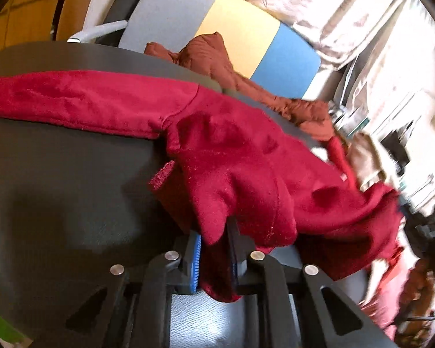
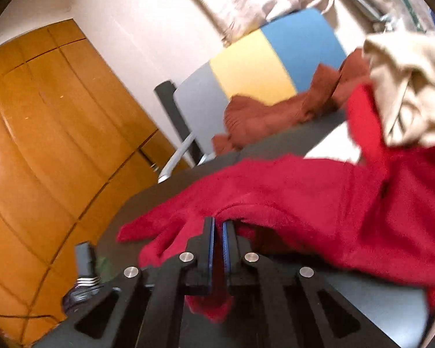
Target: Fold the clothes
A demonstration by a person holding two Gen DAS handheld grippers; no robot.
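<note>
Dark-grey table [image 1: 58,179]: far edge at 12 o'clock, bare toward 9.
Grippers: left gripper [image 1: 214,249] and right gripper [image 2: 218,232] clamped on red garment [image 1: 246,156].
Room: chair [image 1: 246,37], wooden doors [image 2: 49,133].

Black claw [image 1: 214,249], blue pads [image 1: 195,261], silver pins.

From my left wrist view, the sweater [image 1: 232,156] lies across the table [image 1: 58,179], one sleeve [image 1: 81,101] extending left. A second garment [image 1: 217,61] lies behind it at the table's far edge. The chair [image 1: 171,14] stands beyond the table.
</note>
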